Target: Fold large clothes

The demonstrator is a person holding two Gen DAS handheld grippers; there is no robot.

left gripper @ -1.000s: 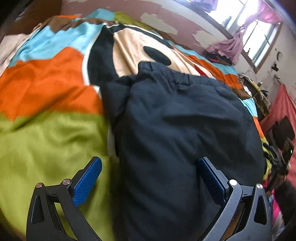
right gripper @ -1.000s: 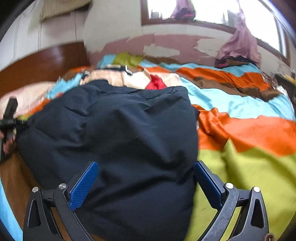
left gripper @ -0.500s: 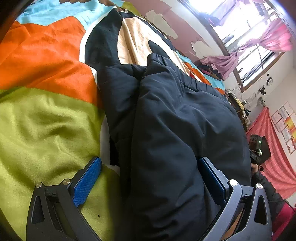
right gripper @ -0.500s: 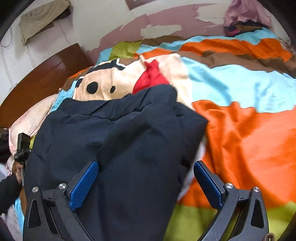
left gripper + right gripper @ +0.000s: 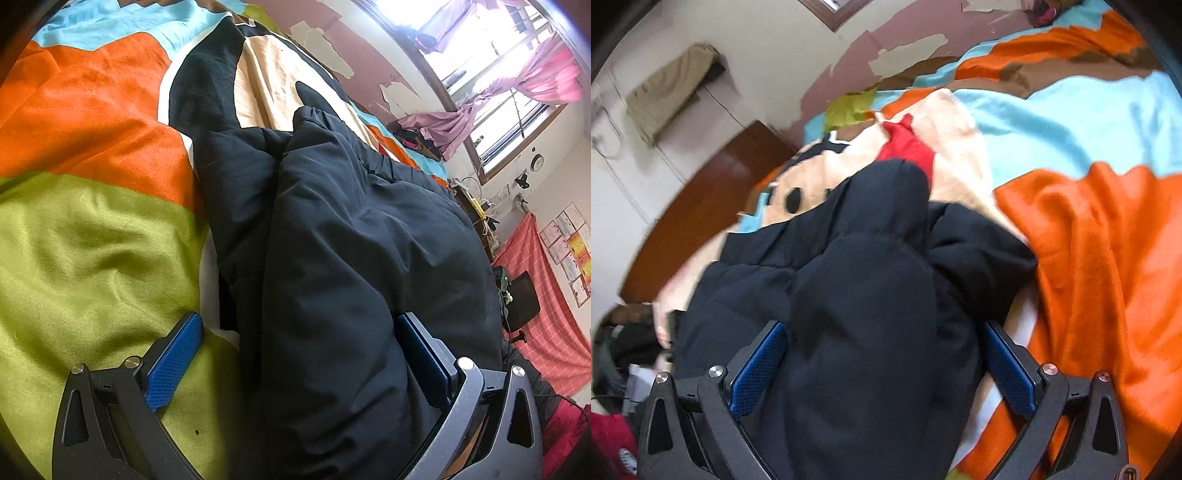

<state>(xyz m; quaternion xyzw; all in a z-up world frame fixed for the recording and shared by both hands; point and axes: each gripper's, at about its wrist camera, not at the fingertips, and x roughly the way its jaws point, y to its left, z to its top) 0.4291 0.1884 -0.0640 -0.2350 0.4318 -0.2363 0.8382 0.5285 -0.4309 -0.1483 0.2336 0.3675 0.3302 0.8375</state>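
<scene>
**Dark coat between both spread grippers**

The coat (image 5: 354, 258) lies bunched on the bedspread (image 5: 92, 240), a fold of it rising between the blue pads of each tool. The left gripper (image 5: 299, 354) and right gripper (image 5: 882, 354) both stand spread wide, clamping nothing. No brand or label shows on the coat; the wall papers (image 5: 569, 240) are too small to read.

The left hand-held gripper (image 5: 299, 358) is built of 2 black curved arms with cut-out slots, fastened by 4 silver screws, and tipped with blue textured pads (image 5: 173, 363). The right hand-held gripper (image 5: 882, 363) is made alike, with blue pads (image 5: 757, 369).
</scene>
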